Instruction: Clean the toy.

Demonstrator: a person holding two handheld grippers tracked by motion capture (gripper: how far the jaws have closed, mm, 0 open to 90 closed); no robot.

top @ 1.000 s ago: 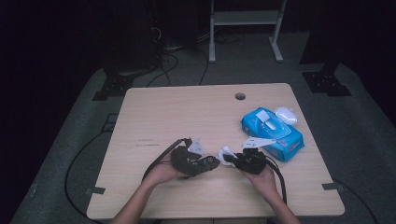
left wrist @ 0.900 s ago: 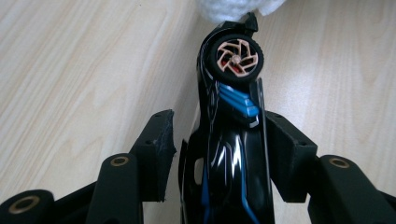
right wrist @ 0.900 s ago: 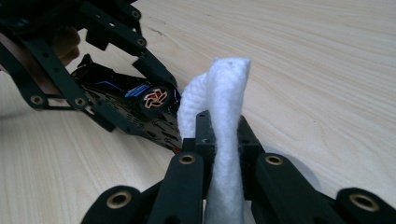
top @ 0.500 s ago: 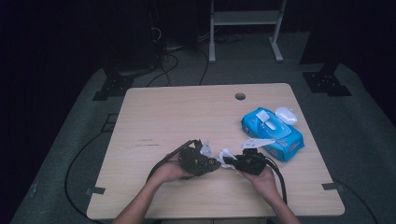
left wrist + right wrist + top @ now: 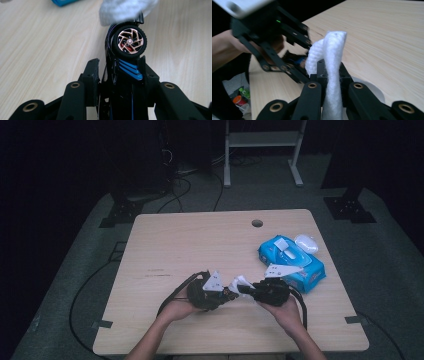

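Both grippers grip: my left gripper (image 5: 117,75) clamps the toy car (image 5: 125,60), my right gripper (image 5: 329,80) the white wipe (image 5: 332,75); wipes pack (image 5: 292,262) at two o'clock, flap open.

The left gripper (image 5: 226,295) has just been closing on the toy car (image 5: 126,62) — and the white wipe (image 5: 241,283) now touches it mid-frame.
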